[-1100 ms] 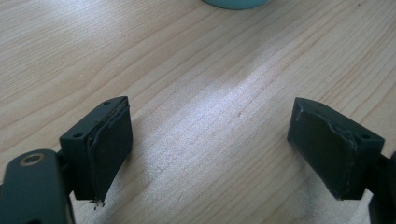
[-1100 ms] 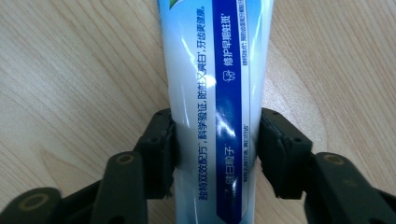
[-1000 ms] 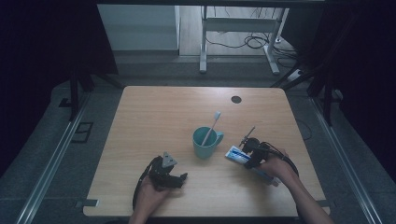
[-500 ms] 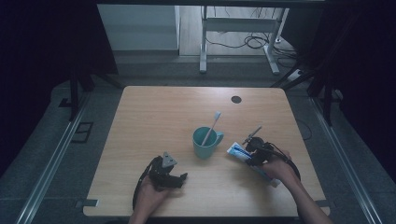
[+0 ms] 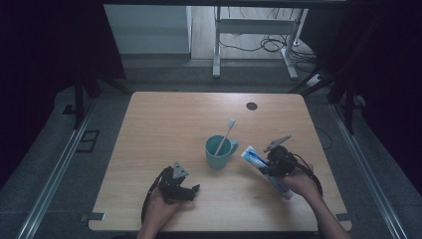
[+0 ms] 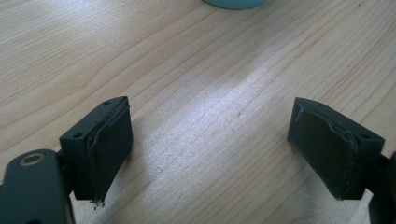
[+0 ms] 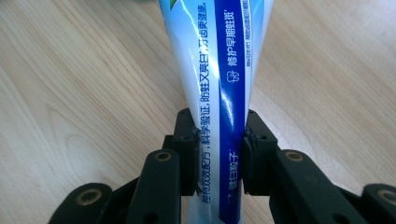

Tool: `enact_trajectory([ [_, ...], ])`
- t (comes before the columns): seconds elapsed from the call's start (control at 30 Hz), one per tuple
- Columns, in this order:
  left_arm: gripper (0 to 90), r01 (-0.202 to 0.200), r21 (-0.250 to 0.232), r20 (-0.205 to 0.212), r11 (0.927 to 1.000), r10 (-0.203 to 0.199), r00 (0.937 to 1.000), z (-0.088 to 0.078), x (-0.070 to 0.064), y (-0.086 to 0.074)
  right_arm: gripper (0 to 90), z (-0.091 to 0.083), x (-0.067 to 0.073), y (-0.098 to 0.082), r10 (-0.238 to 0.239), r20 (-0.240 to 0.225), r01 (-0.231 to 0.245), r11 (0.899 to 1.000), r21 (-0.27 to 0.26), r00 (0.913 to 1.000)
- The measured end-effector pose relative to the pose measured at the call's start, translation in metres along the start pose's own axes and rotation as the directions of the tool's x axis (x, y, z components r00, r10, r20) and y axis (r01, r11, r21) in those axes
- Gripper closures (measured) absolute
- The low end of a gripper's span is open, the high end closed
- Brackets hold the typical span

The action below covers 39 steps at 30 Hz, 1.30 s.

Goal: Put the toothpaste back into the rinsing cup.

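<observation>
The right tongs [image 7: 218, 158], having just closed on the toothpaste tube [image 7: 212, 70], hold it just right of the cup [image 5: 219, 152], ready, I judge, for lifting into it, while the left tongs [image 6: 210, 149] rest open on the surface [image 5: 164, 124].
</observation>
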State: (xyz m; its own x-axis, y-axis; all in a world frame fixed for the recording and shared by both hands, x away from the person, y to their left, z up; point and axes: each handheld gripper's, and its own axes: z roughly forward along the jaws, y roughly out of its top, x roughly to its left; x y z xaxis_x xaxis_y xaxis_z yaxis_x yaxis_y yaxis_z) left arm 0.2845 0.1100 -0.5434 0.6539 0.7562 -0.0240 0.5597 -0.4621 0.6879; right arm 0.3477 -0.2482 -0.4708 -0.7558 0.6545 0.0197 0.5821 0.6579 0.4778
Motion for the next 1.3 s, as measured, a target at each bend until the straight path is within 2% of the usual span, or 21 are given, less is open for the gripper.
enact_trajectory([
  [0.17,14.2,0.000,0.001,0.000,1.0000,0.000,1.0000,0.000,0.000,0.000,71.1,-0.009,0.000,0.001,0.013,-0.016,-0.014,0.998,-0.058,0.9998],
  [0.4,14.2,-0.001,0.001,0.000,1.0000,0.001,1.0000,0.000,0.000,0.000,71.2,-0.017,0.001,0.002,0.010,-0.001,-0.010,0.994,-0.108,0.9999],
  [0.63,14.2,0.000,0.001,0.000,1.0000,0.000,1.0000,0.000,0.000,0.000,71.2,-0.013,0.003,0.004,-0.003,-0.018,0.001,0.992,-0.123,0.9998],
  [0.83,14.2,-0.002,0.001,0.000,1.0000,0.002,1.0000,0.000,0.000,0.000,71.4,-0.017,0.003,0.005,0.000,-0.011,-0.002,0.988,-0.154,0.9999],
  [1.03,14.2,0.001,-0.001,-0.001,1.0000,-0.001,1.0000,0.000,0.000,0.000,71.5,-0.026,0.003,0.005,0.010,-0.006,-0.011,0.977,-0.213,0.9999],
  [1.3,14.2,-0.002,0.000,-0.001,1.0000,0.002,1.0000,0.000,0.000,0.000,71.6,-0.039,0.002,0.007,0.013,-0.011,-0.016,0.949,-0.314,0.9999],
])
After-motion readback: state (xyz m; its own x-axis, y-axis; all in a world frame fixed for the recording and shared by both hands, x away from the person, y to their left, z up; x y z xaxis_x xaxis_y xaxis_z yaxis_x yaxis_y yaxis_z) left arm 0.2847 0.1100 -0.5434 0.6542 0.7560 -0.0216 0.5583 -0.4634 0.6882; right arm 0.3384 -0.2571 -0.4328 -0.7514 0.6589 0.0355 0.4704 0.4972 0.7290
